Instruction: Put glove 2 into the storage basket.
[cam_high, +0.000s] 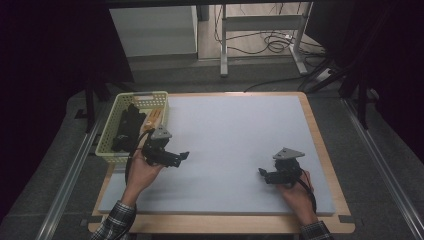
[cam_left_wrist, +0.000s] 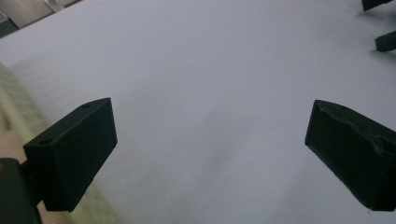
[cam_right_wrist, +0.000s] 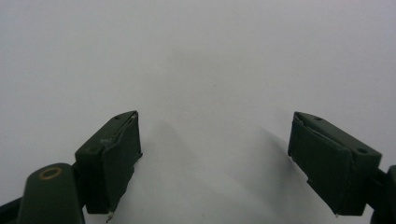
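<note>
My left gripper (cam_high: 181, 156) is held in a hand at the left side of the pale grey mat (cam_high: 230, 125), just right of a yellow basket (cam_high: 141, 94). Its jaws point right and stand wide open, with bare mat between them in the left gripper view (cam_left_wrist: 210, 123). My right gripper (cam_high: 262, 173) rests low at the mat's front right and points left. Its jaws are also open over bare mat (cam_right_wrist: 215, 133). The right gripper's jaw tips (cam_left_wrist: 385, 41) show far off in the left gripper view.
The basket holds black parts (cam_high: 127, 127) and an orange item (cam_high: 154, 118). The mat lies on a wooden board (cam_high: 320, 140). Beyond the table stand a desk frame (cam_high: 223, 45) and loose cables (cam_high: 272, 42) on the floor.
</note>
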